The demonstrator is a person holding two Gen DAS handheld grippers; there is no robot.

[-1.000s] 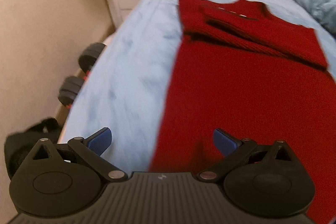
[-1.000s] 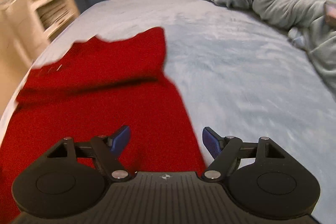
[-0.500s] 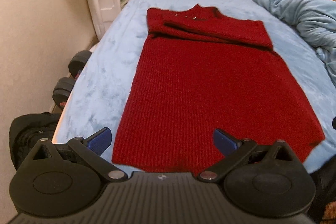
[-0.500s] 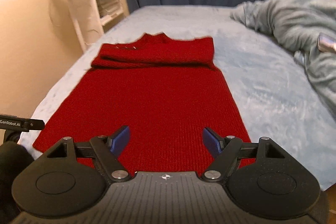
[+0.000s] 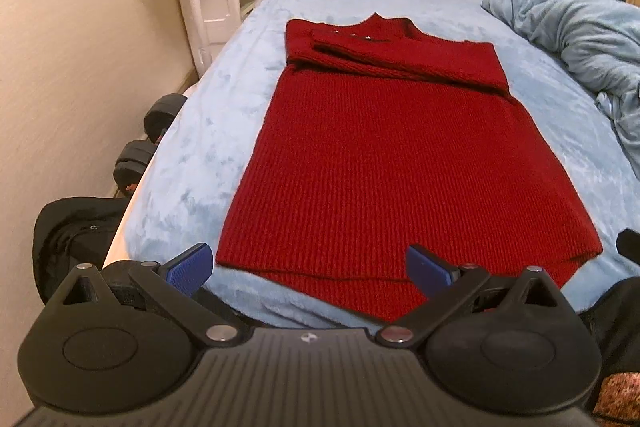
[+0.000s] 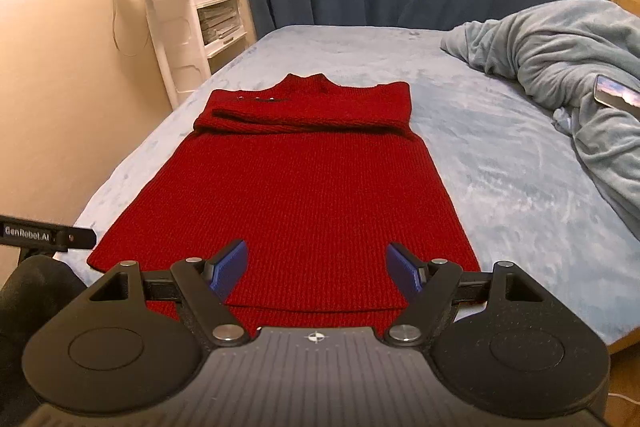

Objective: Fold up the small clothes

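You have the red knit garment (image 6: pixel 296 187) spread flat on the light blue bed (image 6: pixel 500 163), collar at the far end and hem at the near edge, just in front of both tools. Its sleeves already lie folded across the chest as a band near the collar (image 5: pixel 396 63), so the first fold looks done. What seems left is bringing the hem up toward the collar and squaring the bundle.

Your left gripper (image 5: pixel 308 267) hangs over the near left part of the hem with its blue pads wide apart, holding nothing. Your right gripper (image 6: pixel 316 267) sits over the near middle of the hem, fingers likewise spread and empty.

As for containers, the white drawer tower (image 6: pixel 216 7) at the far left shows stacked papers or flat items on its shelves; you cannot tell exactly what. A crumpled grey-blue blanket (image 6: pixel 560 51) lies at the far right with a phone-like slab (image 6: pixel 616 95) resting on it.
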